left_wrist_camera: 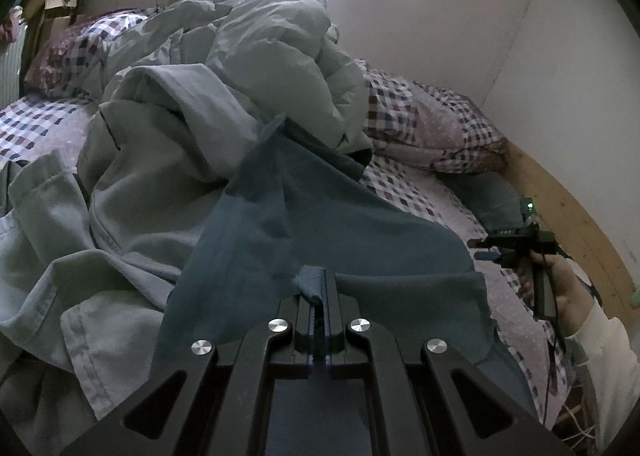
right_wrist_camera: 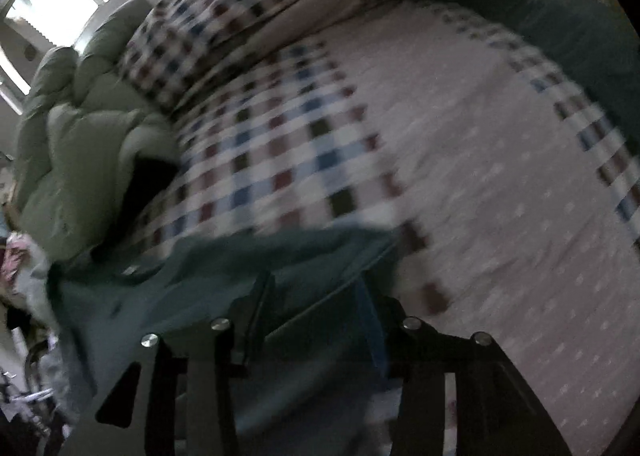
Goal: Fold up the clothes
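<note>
Closest in the left wrist view, the left gripper (left_wrist_camera: 318, 296) has its two fingers pressed together on a small bunched edge of the dark blue cloth (left_wrist_camera: 320, 224) — pinched tight so the cloth lifts up instead of slipping. The cloth stretches away from it across the bed and over to the right gripper (left_wrist_camera: 486, 250), held in a hand (left_wrist_camera: 556, 280), likely so the piece hangs flat between the two for a fold. In the blurry right wrist view its fingers look spread apart with blue cloth lying between them, but I cannot tell for sure if they grip it. Farther back sits a heap of pale green bedding (left_wrist_camera: 224, 68) on the checked sheet (left_wrist_camera: 424, 200).
</note>
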The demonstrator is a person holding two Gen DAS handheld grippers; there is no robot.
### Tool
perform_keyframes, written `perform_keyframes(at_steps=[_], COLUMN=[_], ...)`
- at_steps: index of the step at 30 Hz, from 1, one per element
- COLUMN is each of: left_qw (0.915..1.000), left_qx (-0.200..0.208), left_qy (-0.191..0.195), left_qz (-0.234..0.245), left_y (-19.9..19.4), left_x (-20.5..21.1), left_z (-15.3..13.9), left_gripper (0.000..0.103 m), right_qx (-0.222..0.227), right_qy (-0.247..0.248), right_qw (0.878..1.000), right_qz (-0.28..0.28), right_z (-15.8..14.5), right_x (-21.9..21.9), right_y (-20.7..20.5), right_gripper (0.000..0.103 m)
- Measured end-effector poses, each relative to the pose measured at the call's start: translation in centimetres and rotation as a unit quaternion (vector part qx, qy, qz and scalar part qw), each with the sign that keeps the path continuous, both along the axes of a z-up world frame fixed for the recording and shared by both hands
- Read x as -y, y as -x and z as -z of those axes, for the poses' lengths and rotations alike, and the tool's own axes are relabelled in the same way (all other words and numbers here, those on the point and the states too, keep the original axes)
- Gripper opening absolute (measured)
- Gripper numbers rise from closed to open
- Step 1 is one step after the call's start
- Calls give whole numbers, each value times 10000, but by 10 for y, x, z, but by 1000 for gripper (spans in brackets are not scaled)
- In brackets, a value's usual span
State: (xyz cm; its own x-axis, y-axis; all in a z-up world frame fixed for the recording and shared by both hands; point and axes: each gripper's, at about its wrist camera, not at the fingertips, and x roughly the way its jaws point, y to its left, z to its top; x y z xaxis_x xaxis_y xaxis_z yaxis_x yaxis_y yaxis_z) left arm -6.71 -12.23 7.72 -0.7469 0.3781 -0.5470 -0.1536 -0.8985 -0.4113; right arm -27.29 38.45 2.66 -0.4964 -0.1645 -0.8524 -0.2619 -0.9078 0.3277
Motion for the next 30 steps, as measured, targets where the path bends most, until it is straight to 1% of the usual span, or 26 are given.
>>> perform_keyframes(at_steps=[9,11,13,14,15,16,17,19,22,26,27,29,30], left_qw=[9999,9998,9998,9998,9999,9999,9999,9999,9994,9970,9953,9895,9903], left_qx=[-101,-102,-95,-79,-65,-52,-43,-53,-252,-520,-686,-1250,-1183], left_qy=[-25,-20,-70,-97,-98,-100,-105,-93,177,539,656,701,701], left_qz=[120,140,148,138,119,101,94,89,134,192,166,190,204], left_y=[-5,-6,-6,-6,-5,-4,-4,-4,-8,-12,-15,-27,-24], left_x=[-8,-7,-5,-3,-1,0,1,3,-4,-13,-16,-20,-22], left_z=[-7,-8,-8,-7,-6,-5,-4,-3,-4,-6,-9,-18,-19], left_gripper=[2,2,2,2,2,2,2,2,1,1,1,1,1], right_qx=[534,626,845,930,925,920,893,664,256,-289,-425,-663,-635], right_qy=[416,307,183,115,40,-35,-114,-291,-388,-516,-548,-611,-640], right_qw=[9977,9976,9963,9956,9957,9957,9959,9974,9986,9965,9953,9925,9924], right_qz=[35,54,22,12,15,18,16,-5,251,592,677,830,835], right_z=[11,16,23,26,25,25,23,13,-5,-29,-36,-46,-44], right_x=[30,34,39,42,43,45,46,47,39,27,24,18,18], right_y=[-5,-2,0,0,-3,-5,-7,-12,-16,-21,-22,-24,-20], right_gripper=[46,46,45,37,27,1,0,0,0,0,0,0,0])
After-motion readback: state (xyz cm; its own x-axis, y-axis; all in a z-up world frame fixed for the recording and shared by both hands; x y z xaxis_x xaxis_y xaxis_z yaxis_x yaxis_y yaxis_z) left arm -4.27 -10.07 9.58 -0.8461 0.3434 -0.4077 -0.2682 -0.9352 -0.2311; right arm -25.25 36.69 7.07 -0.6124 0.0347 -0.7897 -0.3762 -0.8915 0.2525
